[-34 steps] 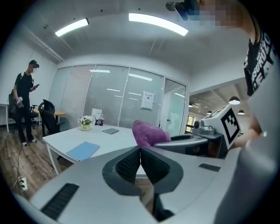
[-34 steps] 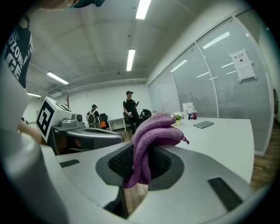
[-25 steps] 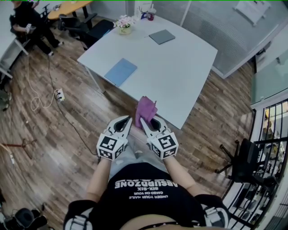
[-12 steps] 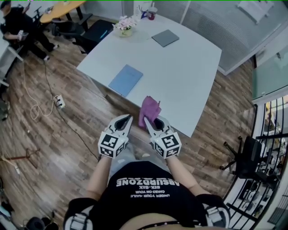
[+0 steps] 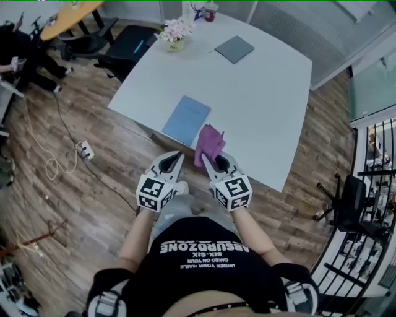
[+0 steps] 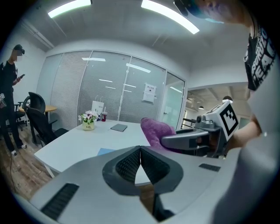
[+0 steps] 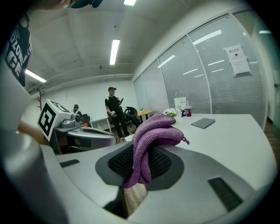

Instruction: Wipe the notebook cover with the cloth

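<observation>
A blue notebook [image 5: 186, 119] lies flat near the front edge of the white table [image 5: 260, 99]. My right gripper [image 5: 210, 162] is shut on a folded purple cloth [image 5: 208, 144], [image 7: 151, 135], which sticks up from the jaws just right of the notebook, over the table's edge. My left gripper [image 5: 172, 160] is shut with nothing in it and hangs in front of the table edge, below the notebook. In the left gripper view the cloth [image 6: 156, 130] and the notebook [image 6: 105, 151] show past the closed jaws.
A dark grey notebook [image 5: 234, 49] lies at the table's far side, next to a small flower pot [image 5: 175, 34] and a cup [image 5: 210, 11]. Office chairs [image 5: 117, 42] stand at the far left. A person [image 7: 113, 109] stands beyond them. A cable and power strip [image 5: 83, 150] lie on the wooden floor.
I have come closer to the table: both grippers and the cloth now sit nearer the blue notebook. Both jaws stay as they were.
</observation>
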Available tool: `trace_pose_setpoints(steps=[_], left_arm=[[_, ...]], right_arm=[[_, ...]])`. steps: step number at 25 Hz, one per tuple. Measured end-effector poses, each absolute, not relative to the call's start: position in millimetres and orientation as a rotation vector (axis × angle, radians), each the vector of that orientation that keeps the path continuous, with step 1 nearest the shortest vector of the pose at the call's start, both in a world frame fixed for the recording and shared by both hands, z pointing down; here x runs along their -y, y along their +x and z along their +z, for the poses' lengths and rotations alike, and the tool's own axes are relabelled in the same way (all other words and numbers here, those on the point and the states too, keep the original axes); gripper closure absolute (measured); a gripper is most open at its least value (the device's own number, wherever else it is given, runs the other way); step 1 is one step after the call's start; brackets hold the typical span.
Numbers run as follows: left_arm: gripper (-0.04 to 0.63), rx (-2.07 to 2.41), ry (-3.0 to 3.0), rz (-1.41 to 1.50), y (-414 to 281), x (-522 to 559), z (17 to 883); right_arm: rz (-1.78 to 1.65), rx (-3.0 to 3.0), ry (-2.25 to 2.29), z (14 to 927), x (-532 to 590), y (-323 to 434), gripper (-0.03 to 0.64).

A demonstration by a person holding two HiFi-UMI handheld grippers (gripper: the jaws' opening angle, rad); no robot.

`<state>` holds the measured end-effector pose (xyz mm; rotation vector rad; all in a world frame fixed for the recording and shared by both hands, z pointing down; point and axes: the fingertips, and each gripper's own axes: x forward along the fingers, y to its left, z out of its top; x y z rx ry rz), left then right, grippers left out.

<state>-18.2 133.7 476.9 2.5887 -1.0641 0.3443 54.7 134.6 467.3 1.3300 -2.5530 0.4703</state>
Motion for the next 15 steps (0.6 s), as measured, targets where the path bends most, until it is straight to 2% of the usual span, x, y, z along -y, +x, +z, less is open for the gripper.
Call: trace_pose_setpoints(steps=[5,12,15], left_arm=[[0.578,0.988,2.596,0.39,-42,-103,497],[0.578,0.947,2.538,0.421,-50,-66,533],[0.578,0.923,2.522,0.526,-47,-51,559]], right_arm=[[0.471,2.482,1.425,479,-98,45,0.534],[0.45,2.332,1.497,500,-44,85,0.532],[0.437,2.278,1.457,513,-17,99,0.532]])
